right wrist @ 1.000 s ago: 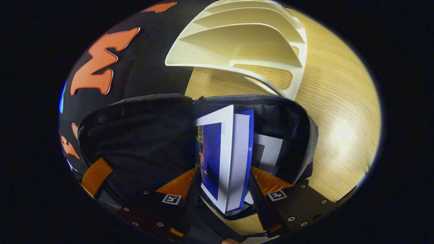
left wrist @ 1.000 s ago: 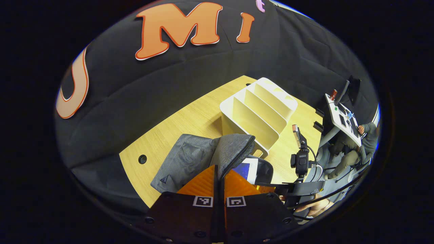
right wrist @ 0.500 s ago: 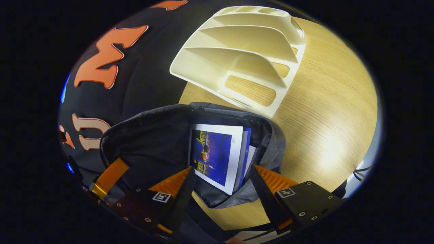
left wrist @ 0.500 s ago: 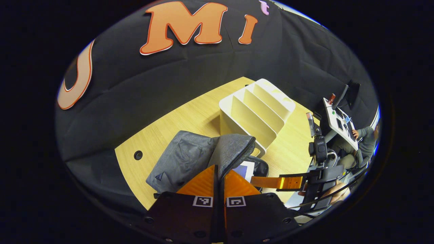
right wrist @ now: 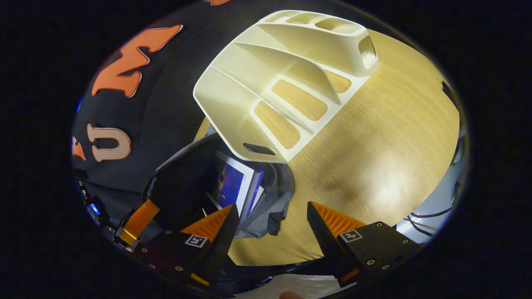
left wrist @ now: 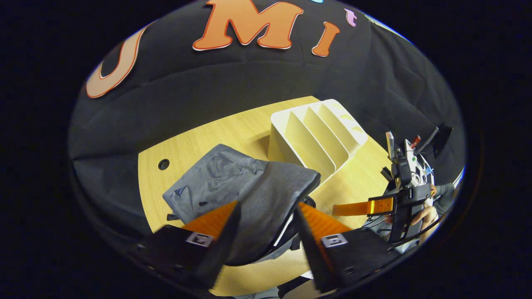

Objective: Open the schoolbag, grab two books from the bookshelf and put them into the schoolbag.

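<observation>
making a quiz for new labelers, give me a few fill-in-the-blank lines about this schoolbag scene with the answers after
1. The white bookshelf on the wooden table holds ____ books.
2. The blue-covered book sits inside the grey ____.
3. The left gripper has its fingers ____, with the schoolbag flap between them.
4. The right gripper grips ____.

Answers: no; schoolbag; open; nothing

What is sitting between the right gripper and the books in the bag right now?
Nothing visible. The right gripper hangs open over the table, and the books stand uncovered in the bag mouth, below the empty white rack.
</observation>
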A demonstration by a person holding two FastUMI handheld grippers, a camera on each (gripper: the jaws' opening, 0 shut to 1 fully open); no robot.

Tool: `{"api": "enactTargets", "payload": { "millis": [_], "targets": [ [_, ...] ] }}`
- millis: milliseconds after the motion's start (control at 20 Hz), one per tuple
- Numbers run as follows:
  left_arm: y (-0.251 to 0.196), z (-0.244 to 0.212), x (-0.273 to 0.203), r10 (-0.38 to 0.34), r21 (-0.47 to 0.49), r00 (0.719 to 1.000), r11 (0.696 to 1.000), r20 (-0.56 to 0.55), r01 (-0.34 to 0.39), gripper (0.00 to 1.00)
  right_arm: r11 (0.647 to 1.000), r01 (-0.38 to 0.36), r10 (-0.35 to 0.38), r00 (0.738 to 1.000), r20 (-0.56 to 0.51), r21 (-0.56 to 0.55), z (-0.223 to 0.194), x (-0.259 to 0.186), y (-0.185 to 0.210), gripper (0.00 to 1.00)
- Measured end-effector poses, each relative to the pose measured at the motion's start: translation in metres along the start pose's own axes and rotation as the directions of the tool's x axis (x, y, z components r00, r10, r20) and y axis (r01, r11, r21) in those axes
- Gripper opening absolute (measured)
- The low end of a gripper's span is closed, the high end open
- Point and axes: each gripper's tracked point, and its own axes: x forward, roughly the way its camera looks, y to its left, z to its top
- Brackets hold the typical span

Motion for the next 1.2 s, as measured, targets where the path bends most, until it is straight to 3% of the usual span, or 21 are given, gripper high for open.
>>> {"api": "enactTargets", "payload": {
  "millis": [100,300,500,700,950,1200],
  "targets": [
    [-0.01,-0.01,0.008,0.037,-0.048,0.999,0.998,0.002,-0.037,1.0,0.997,0.027,-0.028,0.999,-0.016,-0.074,0.013,-0.008,-0.015,0.99],
    [-0.043,-0.035,0.017,0.1,-0.143,0.995,0.985,-0.021,-0.102,0.99,0.97,0.085,-0.086,0.996,0.004,-0.229,0.049,-0.032,-0.043,0.99],
    [-0.073,-0.011,0.008,0.159,-0.245,0.981,0.961,0.111,-0.128,0.99,0.92,0.094,-0.066,0.994,0.086,-0.38,0.093,-0.068,-0.049,0.99],
    [-0.08,0.031,-0.011,0.274,-0.313,0.923,0.932,0.271,-0.185,0.99,0.872,0.069,0.018,0.985,0.172,-0.485,0.13,-0.103,-0.033,0.99],
    [-0.079,0.08,-0.057,0.408,-0.379,0.782,0.894,0.471,-0.239,0.99,0.794,0.135,0.146,0.904,0.401,-0.593,0.188,-0.163,-0.006,0.98],
    [-0.076,0.103,-0.101,0.502,-0.44,0.66,0.854,0.559,-0.277,0.98,0.728,0.232,0.281,0.757,0.59,-0.645,0.219,-0.227,0.019,0.98]
  ]
}}
